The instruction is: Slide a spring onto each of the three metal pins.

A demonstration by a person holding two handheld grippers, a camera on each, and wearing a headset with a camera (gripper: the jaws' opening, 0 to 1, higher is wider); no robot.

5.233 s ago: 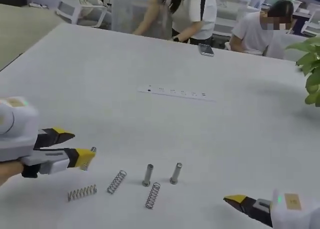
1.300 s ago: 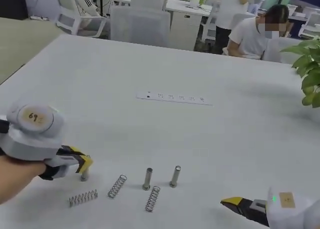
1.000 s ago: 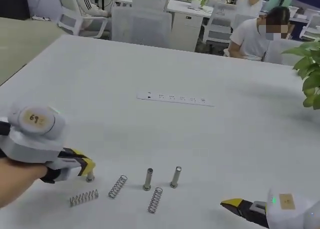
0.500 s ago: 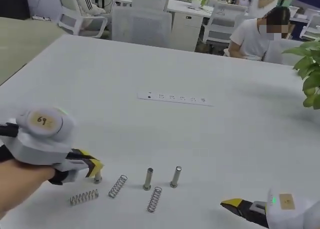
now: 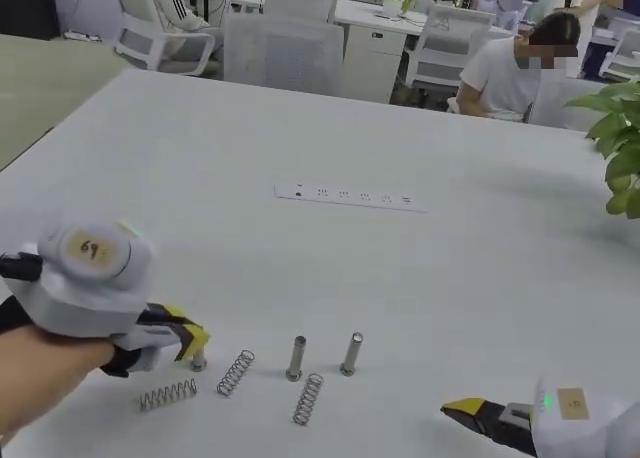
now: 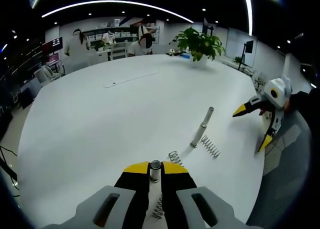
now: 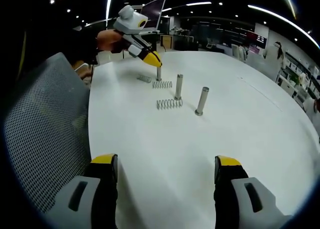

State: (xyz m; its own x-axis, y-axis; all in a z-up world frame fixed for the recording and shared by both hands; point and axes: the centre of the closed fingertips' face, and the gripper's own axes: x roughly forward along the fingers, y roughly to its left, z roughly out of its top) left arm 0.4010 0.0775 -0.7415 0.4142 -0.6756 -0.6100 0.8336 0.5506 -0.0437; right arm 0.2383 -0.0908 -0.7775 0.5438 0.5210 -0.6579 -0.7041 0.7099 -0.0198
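Pin (image 6: 155, 169) upright in tight grip of low, level left claw (image 5: 196, 341).

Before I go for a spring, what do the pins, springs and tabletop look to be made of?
Pins: bare metal, likely steel, by their dull grey sheen. Springs: thin silvery wire coils, metal too. Tabletop: matte pale grey, probably laminate, though the look leaves that open.

- "69" was handwritten on the round sticker (image 5: 92, 250) atop the left gripper (image 5: 195, 340)
- The tan label (image 5: 572, 403) on the right gripper (image 5: 460, 412) was too blurred to read
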